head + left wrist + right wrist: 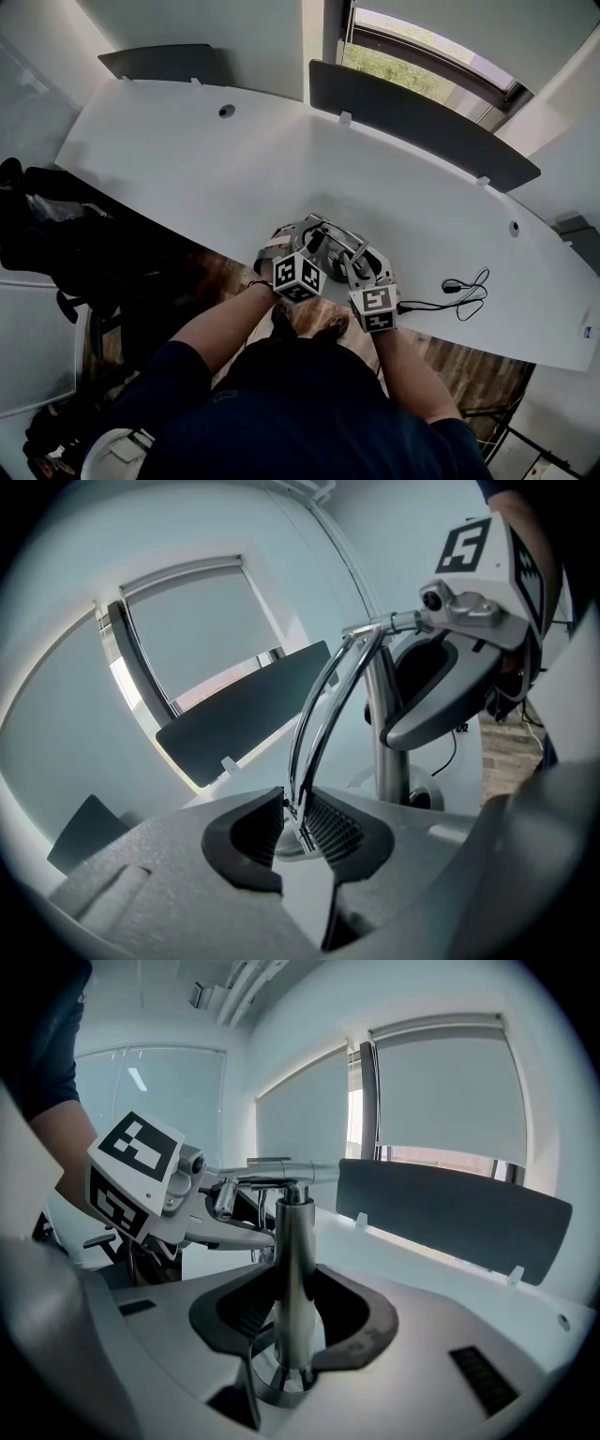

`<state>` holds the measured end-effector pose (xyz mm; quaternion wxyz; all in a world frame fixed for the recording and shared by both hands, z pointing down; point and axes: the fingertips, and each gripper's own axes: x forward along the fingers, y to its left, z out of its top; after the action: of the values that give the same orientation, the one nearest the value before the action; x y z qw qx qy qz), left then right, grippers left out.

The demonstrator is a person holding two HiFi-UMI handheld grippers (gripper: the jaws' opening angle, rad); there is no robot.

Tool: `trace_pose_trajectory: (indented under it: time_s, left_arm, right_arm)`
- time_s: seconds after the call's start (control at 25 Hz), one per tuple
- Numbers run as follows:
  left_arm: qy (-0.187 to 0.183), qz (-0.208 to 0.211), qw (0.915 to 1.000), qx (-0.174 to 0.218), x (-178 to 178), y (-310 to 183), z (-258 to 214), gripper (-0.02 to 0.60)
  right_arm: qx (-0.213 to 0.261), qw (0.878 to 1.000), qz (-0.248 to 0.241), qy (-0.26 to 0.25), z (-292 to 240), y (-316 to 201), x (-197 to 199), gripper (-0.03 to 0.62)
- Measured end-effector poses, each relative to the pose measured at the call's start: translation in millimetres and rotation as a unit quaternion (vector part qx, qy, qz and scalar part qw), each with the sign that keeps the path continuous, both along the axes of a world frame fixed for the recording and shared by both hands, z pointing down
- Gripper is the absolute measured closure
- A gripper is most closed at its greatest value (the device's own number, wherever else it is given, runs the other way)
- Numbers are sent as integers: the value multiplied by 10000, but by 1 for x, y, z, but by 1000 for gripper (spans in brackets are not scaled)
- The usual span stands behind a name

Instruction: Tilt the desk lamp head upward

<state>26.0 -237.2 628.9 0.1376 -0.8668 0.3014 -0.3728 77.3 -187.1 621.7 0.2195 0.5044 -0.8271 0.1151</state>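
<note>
**Location:** The desk lamp (330,246) stands at the 6 o'clock edge of the white desk (187,159). Its black cable (464,292) trails away at 3 o'clock.

**Right gripper (291,1321):** Jaws fairly wide, pads bearing on the chrome upright post (292,1241) low down, just above the round base (267,1391).

**Left gripper (300,819):** Pinched narrow on the twin chrome rods (323,714), which rise to the hinge (380,628) at the post's 12 o'clock end.

**Lamp head:** Not plainly shown in any view.

**Assessment:** The lamp is stiff polished metal and likely slippery under the pads. The base looks light enough to tip, so bracing the post seems sound. The rods are thin, so the lift should go through them gently, pivoting at the hinge.
</note>
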Motion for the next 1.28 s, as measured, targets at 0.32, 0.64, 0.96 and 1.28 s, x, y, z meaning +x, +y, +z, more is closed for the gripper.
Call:
trace_pose_trajectory:
  time_s: [0.32, 0.64, 0.96, 1.28]
  left_arm:
    - [-185, 37, 9998, -26, -2, -2, -4, 499]
    - [-363, -1, 9989, 293, -13, -9, -31, 489]
    - [-663, 160, 9923, 1029, -20, -20, -71, 474]
    - [-903, 337, 9841, 1491, -20, -19, -103, 460]
  right_arm:
    - [-121, 9999, 12, 69, 0, 1, 0, 456]
    - [-201, 9998, 14, 47, 0, 1, 1, 456]
    - [-257, 9997, 43, -9, 1, 0, 1, 456]
    - [-303, 9995, 60, 24, 0, -1, -2, 456]
